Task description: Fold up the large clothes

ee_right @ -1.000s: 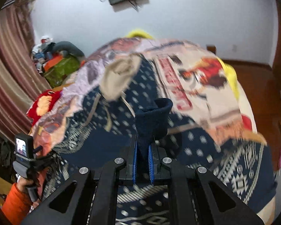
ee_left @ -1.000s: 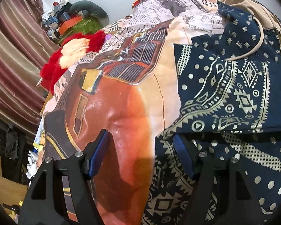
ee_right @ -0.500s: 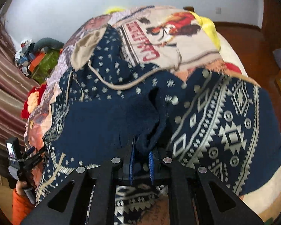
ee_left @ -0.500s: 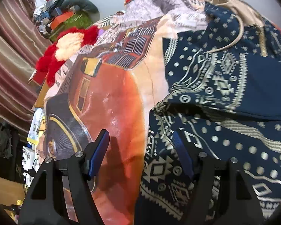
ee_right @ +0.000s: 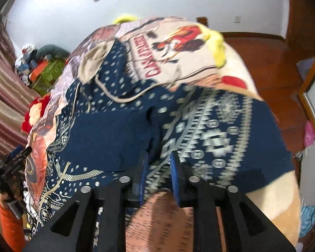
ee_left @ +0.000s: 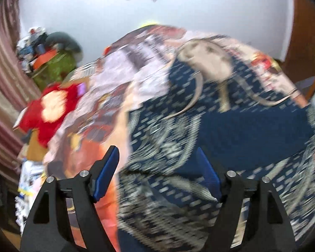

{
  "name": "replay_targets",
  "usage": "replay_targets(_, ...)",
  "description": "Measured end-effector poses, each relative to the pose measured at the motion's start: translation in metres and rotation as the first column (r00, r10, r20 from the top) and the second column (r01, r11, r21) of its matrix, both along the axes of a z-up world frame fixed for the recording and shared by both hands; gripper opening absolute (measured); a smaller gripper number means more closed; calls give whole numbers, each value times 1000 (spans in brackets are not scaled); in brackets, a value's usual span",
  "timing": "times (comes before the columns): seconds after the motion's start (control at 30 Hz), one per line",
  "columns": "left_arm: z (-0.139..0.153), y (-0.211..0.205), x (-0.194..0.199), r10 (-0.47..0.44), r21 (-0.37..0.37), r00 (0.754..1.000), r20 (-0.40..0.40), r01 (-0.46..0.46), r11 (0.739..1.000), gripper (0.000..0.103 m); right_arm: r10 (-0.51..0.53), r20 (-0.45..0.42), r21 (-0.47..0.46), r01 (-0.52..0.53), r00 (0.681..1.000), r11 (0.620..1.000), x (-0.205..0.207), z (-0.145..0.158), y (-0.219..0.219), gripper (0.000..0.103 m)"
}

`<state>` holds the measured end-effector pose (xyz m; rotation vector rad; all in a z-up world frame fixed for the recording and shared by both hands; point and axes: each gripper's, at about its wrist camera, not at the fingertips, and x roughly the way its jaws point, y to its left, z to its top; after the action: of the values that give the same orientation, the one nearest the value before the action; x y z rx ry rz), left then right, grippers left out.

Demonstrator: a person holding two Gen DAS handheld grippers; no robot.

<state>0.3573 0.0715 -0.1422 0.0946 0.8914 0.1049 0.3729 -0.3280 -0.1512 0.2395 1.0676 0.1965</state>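
Hoodie [ee_right: 119,134] is spread on the printed blanket [ee_right: 174,50] on the bed, and the big change: a second ago the right gripper [ee_right: 157,168] was pinching a navy sleeve end, now its jaws are opening and nothing's between them, so that fold looks dropped in place. Left gripper [ee_left: 157,174] is wide, opening too, empty. Hood [ee_right: 92,63] points at the far wall, hem toward the camera, long axis running away from us.
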Motion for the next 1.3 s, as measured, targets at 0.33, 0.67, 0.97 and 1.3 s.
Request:
replay_targets(0.33, -25, -107, 74, -172, -138, 978, -114, 156, 978, 77, -245, -3, 43, 245, 969, 969, -31, -1, -116, 80)
replay_targets(0.67, -79, -149, 115, -256, -284, 918, -303, 170, 944, 77, -351, -271, 329, 429, 896, 841, -29, -76, -181, 80)
replay_targets(0.97, -97, -157, 116, -257, -309, 912, -319, 156, 938, 77, -412, -256, 349, 481, 875, 805, -7, -99, -189, 54)
replay_targets(1.3, -88, -158, 107, -257, -291, 909, -328, 161, 943, 76, -454, -130, 348, 470, 881, 811, -10, -70, -197, 9)
